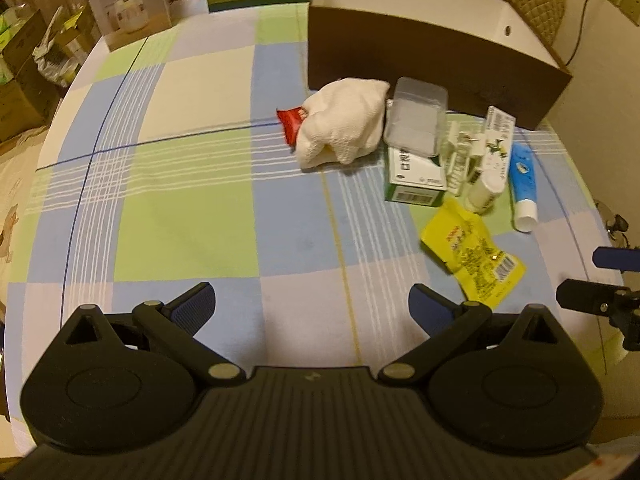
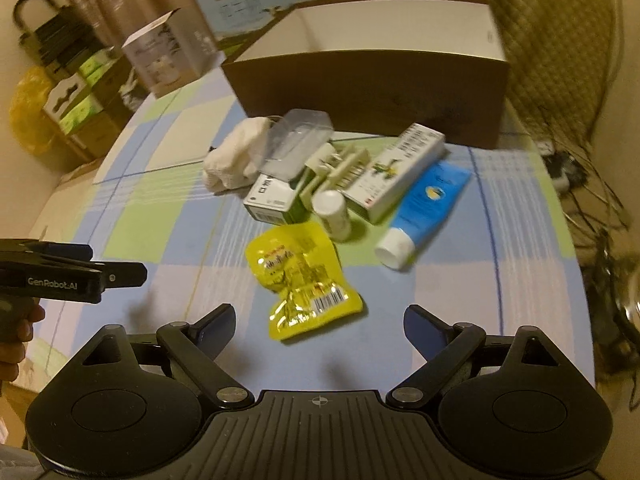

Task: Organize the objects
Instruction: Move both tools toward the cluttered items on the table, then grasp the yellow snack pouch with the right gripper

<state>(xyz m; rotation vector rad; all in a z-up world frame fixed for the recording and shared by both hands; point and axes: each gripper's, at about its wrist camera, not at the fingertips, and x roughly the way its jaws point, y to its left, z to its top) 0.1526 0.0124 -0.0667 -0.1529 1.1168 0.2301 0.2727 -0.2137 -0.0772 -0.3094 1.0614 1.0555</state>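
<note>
A pile of objects lies in front of a brown box [image 1: 420,52] [image 2: 372,88] with a white inside. It holds a white cloth [image 1: 344,120] [image 2: 232,156], a red packet [image 1: 293,119], a clear plastic case [image 1: 416,116] [image 2: 296,140], a green-white carton [image 1: 416,180] [image 2: 272,200], a white bottle [image 2: 334,212], a long white box [image 2: 396,172], a blue tube [image 1: 523,180] [image 2: 424,212] and a yellow pouch [image 1: 472,256] [image 2: 304,276]. My left gripper [image 1: 312,304] is open and empty over bare cloth. My right gripper [image 2: 318,324] is open, just short of the yellow pouch.
The round table [image 1: 180,200] has a checked blue, green and white cloth. Cardboard boxes [image 1: 128,4] [image 2: 172,52] stand at its far edge. A padded chair back [image 2: 552,40] is behind the brown box. Cables [image 2: 580,184] hang on the right.
</note>
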